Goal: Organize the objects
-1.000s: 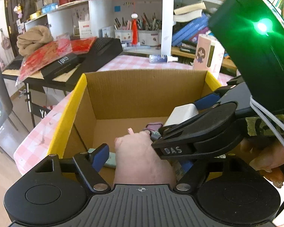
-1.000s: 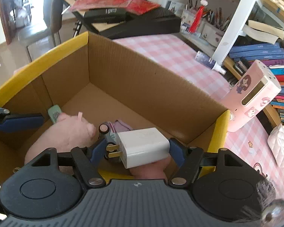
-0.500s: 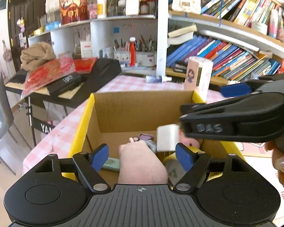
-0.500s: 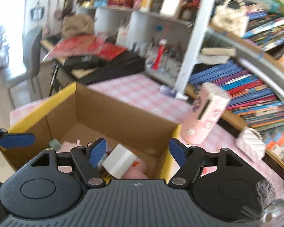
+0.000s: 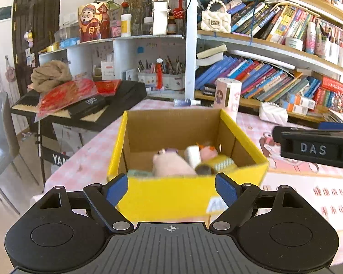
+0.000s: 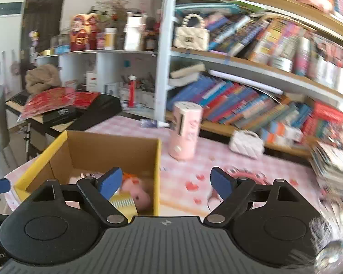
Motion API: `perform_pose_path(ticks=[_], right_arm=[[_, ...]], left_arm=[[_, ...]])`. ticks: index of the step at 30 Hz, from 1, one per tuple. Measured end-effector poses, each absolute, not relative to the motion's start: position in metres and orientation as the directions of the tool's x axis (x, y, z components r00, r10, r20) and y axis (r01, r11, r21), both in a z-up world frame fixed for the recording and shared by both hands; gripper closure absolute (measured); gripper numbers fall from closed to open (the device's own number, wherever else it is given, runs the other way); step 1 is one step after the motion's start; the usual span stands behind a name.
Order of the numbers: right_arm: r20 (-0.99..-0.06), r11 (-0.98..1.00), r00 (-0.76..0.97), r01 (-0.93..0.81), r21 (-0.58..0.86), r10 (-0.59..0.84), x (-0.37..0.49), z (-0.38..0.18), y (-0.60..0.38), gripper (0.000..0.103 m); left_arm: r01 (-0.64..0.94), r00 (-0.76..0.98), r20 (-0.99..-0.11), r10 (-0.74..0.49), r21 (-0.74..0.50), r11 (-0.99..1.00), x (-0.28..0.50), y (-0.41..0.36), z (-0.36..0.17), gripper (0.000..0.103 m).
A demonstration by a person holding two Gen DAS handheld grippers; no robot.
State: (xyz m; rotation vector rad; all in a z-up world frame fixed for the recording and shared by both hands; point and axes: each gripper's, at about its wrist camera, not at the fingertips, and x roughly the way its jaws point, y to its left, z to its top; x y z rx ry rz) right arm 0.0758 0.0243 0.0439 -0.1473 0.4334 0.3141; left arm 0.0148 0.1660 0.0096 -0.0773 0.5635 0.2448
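the white charger [image 5: 192,156] your right gripper [image 6: 165,181] clasped a second ago now lies loose in the yellow-rimmed cardboard box [image 5: 187,194], beside the pink plush toy [image 5: 171,165]. both your grippers have pulled back from the box; the left gripper [image 5: 171,188] sits just outside the near wall, the right off its right corner. both sets of jaws are opening, with nothing between them. the box stands on a pink checked tablecloth [image 6: 183,166], with a pink cylindrical case [image 6: 185,132] nearby and crowded bookshelves [image 5: 274,75] behind.
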Motion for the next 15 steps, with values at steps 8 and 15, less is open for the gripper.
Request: perform_pose_path(ticks=[8,15], right_arm=[[-0.476,0.972,0.862,-0.228,-0.053,0.176,0.011,0.021,-0.001,0.014],[-0.497,0.983,0.859,-0.173,-0.055,0.123,-0.029,0.005,-0.021,0.011]], left_arm=[[-0.214,0.800,-0.573,0.176,0.002,0.977,-0.023,0.150,-0.002,0.016],[-0.145,0.787,-0.606,0.117,0.003,0.989,-0.038,0.127,-0.012,0.016]])
